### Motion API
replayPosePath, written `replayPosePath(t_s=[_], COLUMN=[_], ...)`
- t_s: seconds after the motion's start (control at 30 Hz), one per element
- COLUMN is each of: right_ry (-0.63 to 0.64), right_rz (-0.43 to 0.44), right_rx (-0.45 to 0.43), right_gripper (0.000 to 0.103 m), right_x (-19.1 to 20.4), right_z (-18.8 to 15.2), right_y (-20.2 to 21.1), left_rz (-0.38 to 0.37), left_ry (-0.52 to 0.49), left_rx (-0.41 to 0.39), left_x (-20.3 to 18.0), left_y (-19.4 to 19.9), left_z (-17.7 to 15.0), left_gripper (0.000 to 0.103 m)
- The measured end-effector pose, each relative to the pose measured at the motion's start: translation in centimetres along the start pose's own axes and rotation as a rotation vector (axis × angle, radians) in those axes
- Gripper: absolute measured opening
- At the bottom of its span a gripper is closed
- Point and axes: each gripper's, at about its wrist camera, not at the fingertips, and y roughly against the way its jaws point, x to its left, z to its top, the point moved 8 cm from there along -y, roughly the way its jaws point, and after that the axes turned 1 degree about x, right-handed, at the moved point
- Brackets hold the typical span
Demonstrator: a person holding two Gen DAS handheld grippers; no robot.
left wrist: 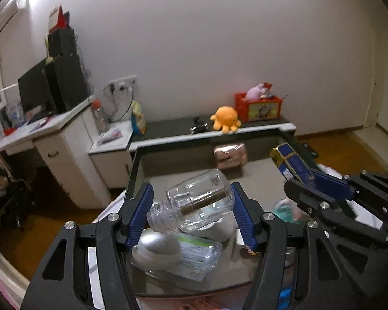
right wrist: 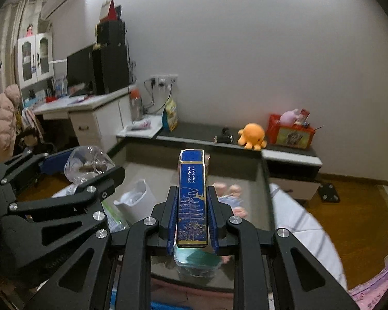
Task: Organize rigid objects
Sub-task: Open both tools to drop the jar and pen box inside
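Note:
My left gripper (left wrist: 192, 201) is shut on a clear plastic bottle (left wrist: 194, 204) that lies sideways between the blue pads, neck to the lower left, a brown tube inside it. It is held above a glass table (left wrist: 168, 281). My right gripper (right wrist: 192, 206) is shut on a long blue and gold box (right wrist: 192, 196) that points away from me. In the left wrist view the right gripper (left wrist: 315, 180) holds the box (left wrist: 295, 165) at the right. In the right wrist view the left gripper (right wrist: 85, 170) holds the bottle (right wrist: 88, 164) at the left.
On the glass table lie a silver-capped clear pack (left wrist: 178, 255) and a teal-lidded container (right wrist: 196, 261). Beyond is a grey bench with a pink packet (left wrist: 230, 156), a low shelf with an orange plush octopus (left wrist: 225, 118) and a red crate (left wrist: 258, 107). A white bin (right wrist: 137, 199) stands below.

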Motion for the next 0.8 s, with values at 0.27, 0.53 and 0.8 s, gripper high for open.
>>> replayPosePath(t_s=[0.27,0.53,0.8], right_ry=[0.068,0.124,0.064], right_rz=[-0.026,-0.067,-0.141], right_rx=[0.068,0.081,0.000], right_gripper=[0.022,0.022,0.080], right_x=[0.2,-1.4,-3.1], right_z=[-1.3,-0.8,0.7], right_y=[-3.4,-5.6,-4.2], left_rz=[0.036,0.061,0.067], left_ry=[-0.068,-0.058,0.069], left_rx=[0.011,-0.015,-0.053], left_x=[-0.5,-0.1,3.2], left_y=[-3.2,-4.1,-2.1], left_z=[-0.4,0.0,0.7], left_gripper=[0.062,0.079,0.101])
